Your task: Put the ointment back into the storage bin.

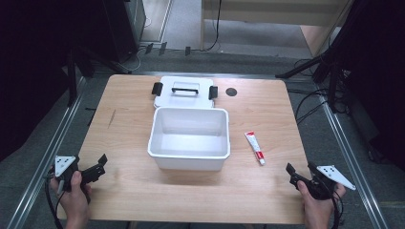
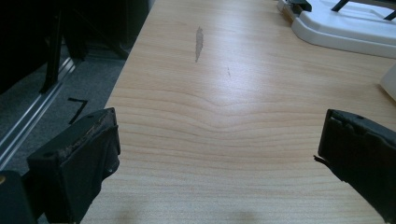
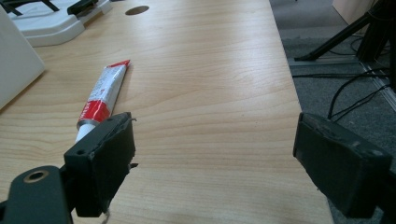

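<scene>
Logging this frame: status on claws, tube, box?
Left claw open, empty, near left edge. Right claw open, empty, just short of tube. Tube flat on table, right of open box; lid behind box. Path clear.

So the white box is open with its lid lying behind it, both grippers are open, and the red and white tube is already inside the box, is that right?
Not quite. The tube is not inside the box; it lies on the table to the box's right, as the high view shows. The rest holds: the lid lies behind the box, and the left gripper and right gripper are open.
</scene>
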